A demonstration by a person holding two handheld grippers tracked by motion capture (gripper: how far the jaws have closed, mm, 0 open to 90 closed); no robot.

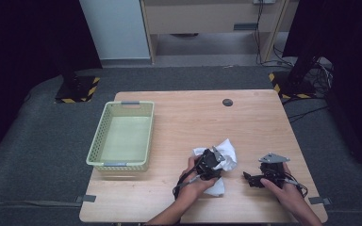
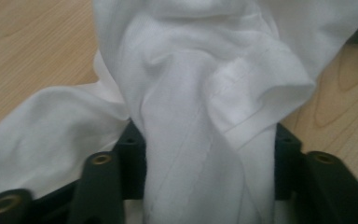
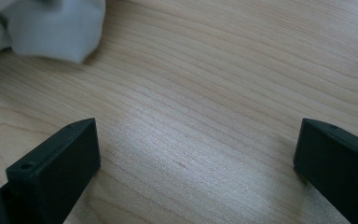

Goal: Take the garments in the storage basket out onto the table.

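A light wooden bench [image 1: 259, 127] with visible grain stands on a dark grey floor [image 1: 33, 141]. On its left half lies a pale green perforated basket [image 1: 99, 141] (long side running near to far). A crumpled white cloth [image 1: 228, 150] lies on the bench near the front edge, about mid-width. At the far edge sits a small dark round cap [image 1: 227, 102], well apart from both.

White cloth [image 1: 226, 151], crumpled and bunched, lying on the wooden table's near middle
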